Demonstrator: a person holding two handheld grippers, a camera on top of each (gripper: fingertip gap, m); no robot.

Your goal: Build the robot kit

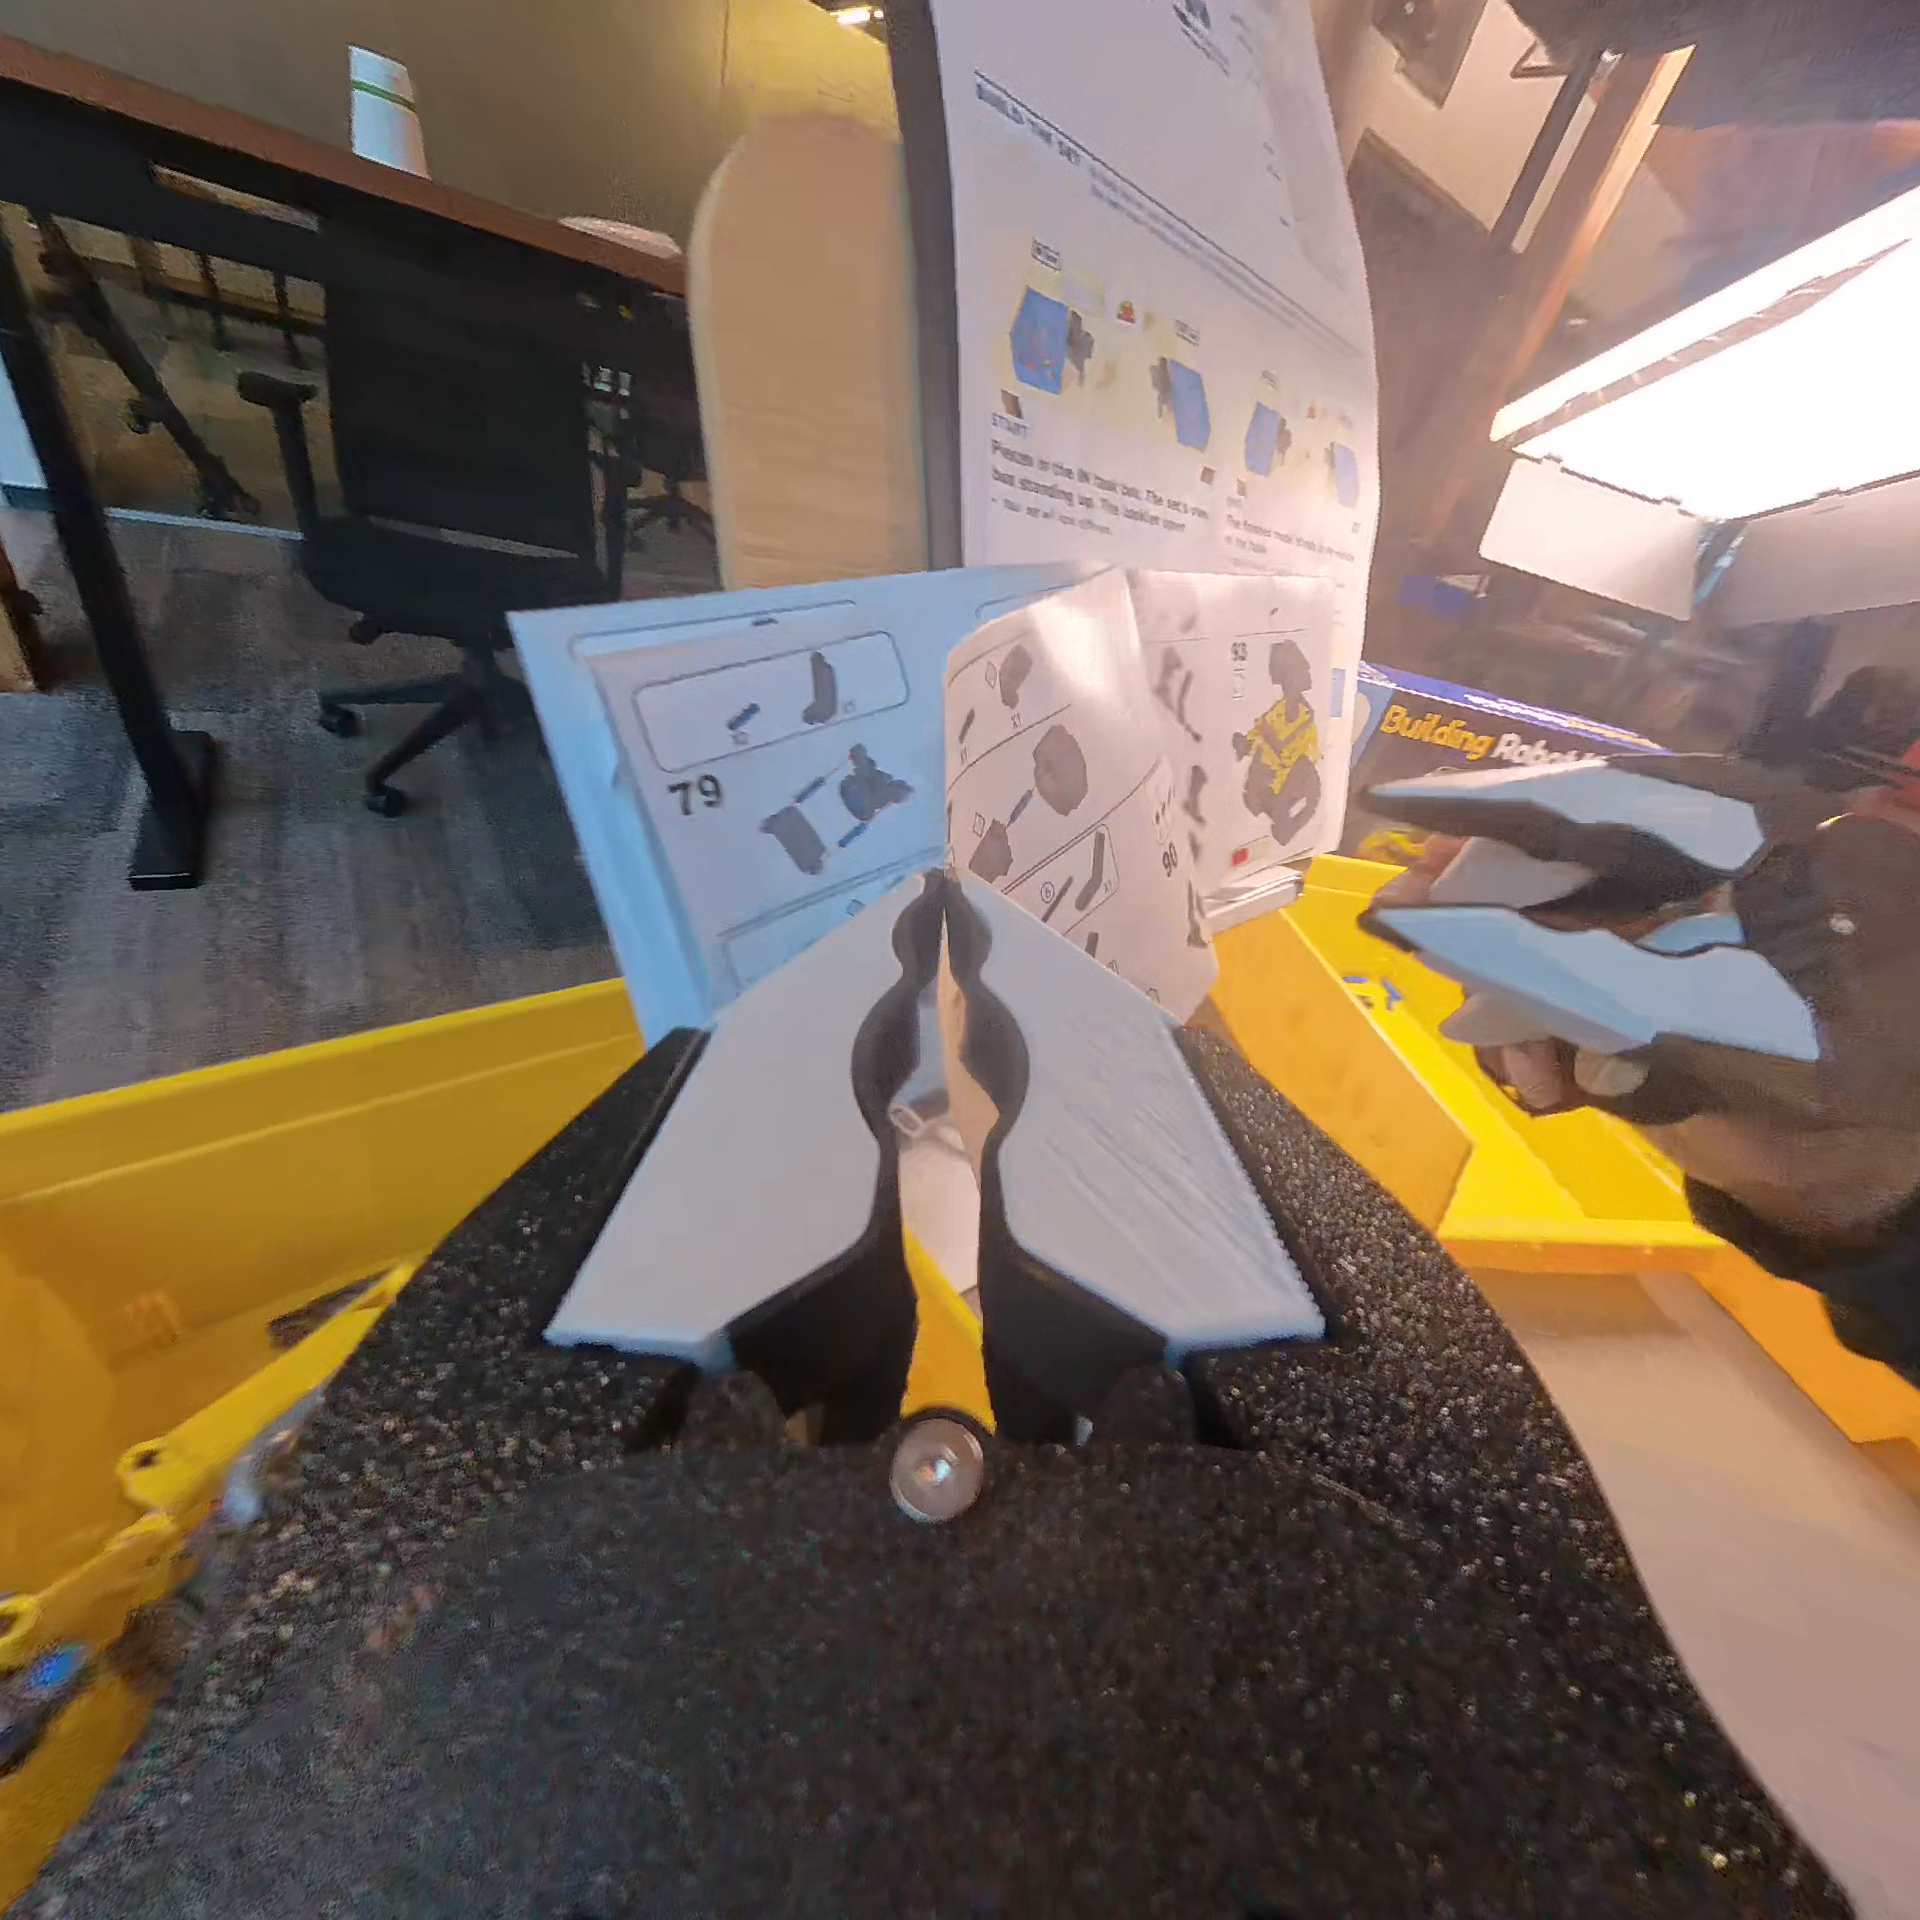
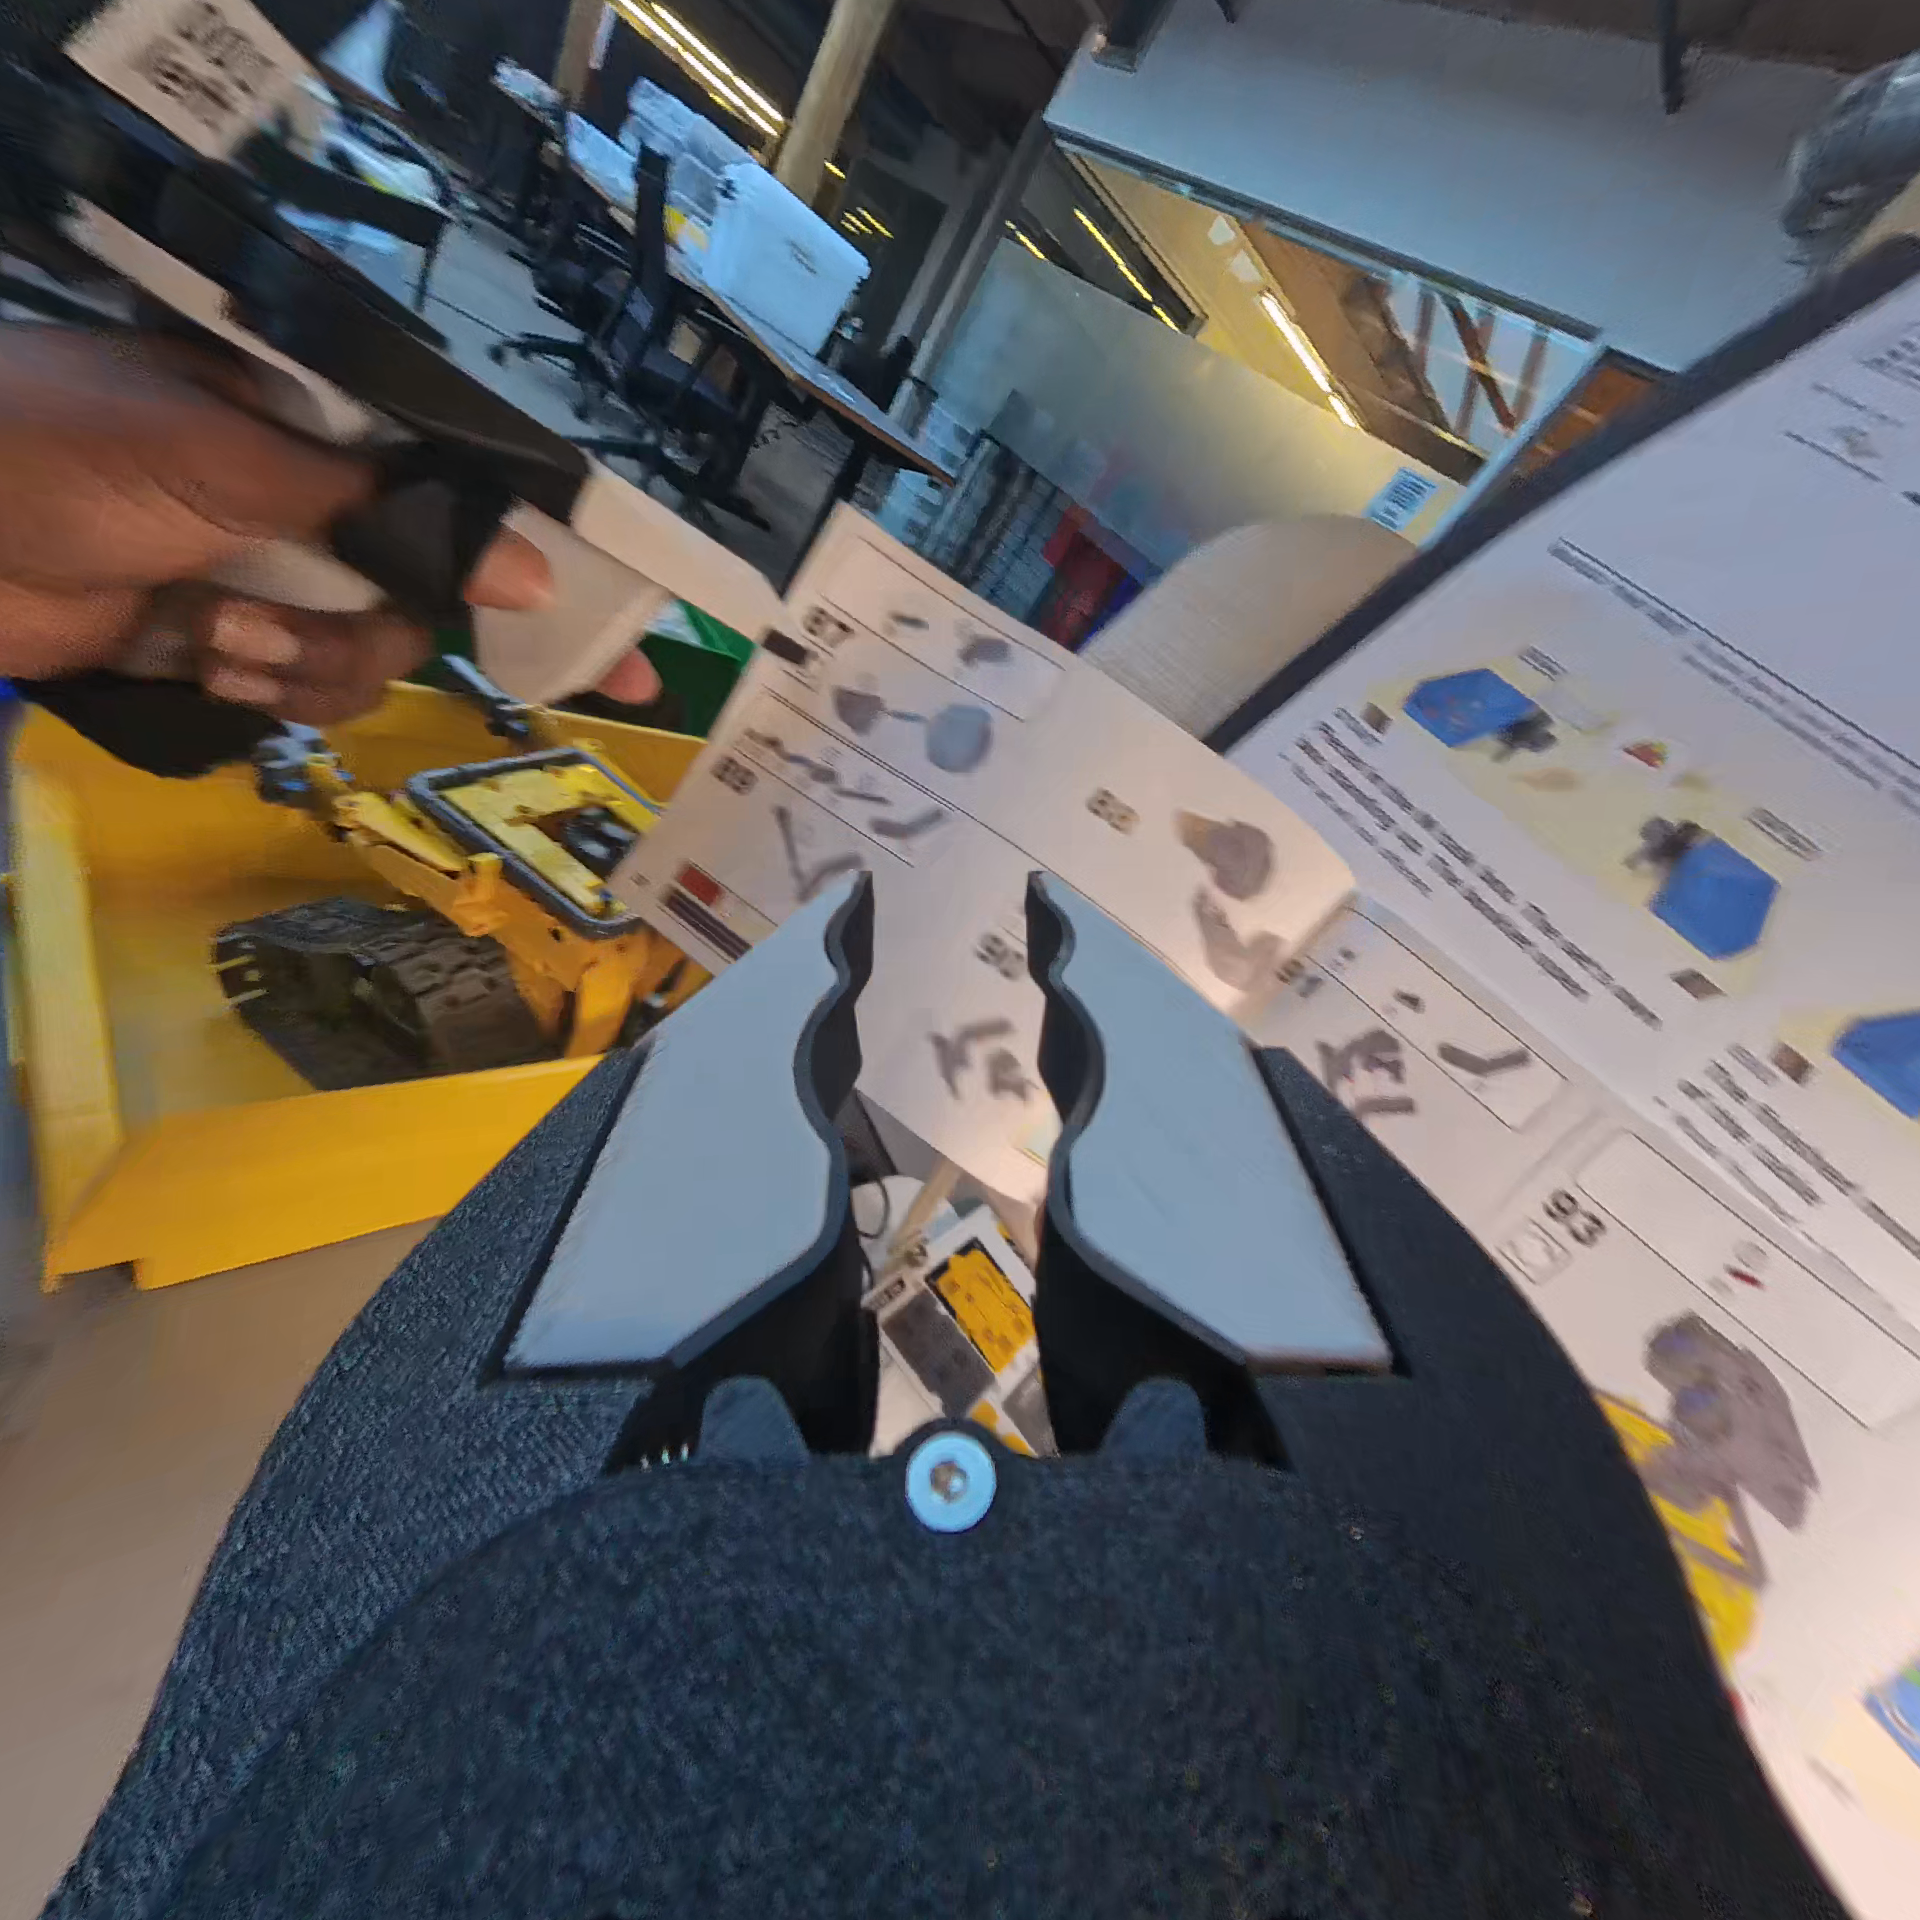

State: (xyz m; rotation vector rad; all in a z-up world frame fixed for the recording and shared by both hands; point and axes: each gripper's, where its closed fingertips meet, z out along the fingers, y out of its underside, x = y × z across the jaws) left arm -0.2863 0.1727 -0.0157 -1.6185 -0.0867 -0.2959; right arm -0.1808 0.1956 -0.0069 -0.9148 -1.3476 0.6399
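Here, left hand-held gripper (image 1: 943, 883) pinched on booklet page (image 1: 1070, 790); right hand-held gripper (image 2: 948, 883) agape.

Bright glare off to my right, where a light panel (image 1: 1725, 384) blows out to pure white and washes the hanging sheet (image 1: 1153, 291) beside it. My left gripper (image 1: 943, 894) sits fairly sharp, though the booklet (image 1: 790, 769) just past its tips smears. On the right wrist view, heavy motion blur: the hand (image 2: 208, 582) at far left streaks, and the pages ahead go soft. Ceiling strips (image 2: 707, 62) glow warm above. Straight lines bow at both frames' edges.
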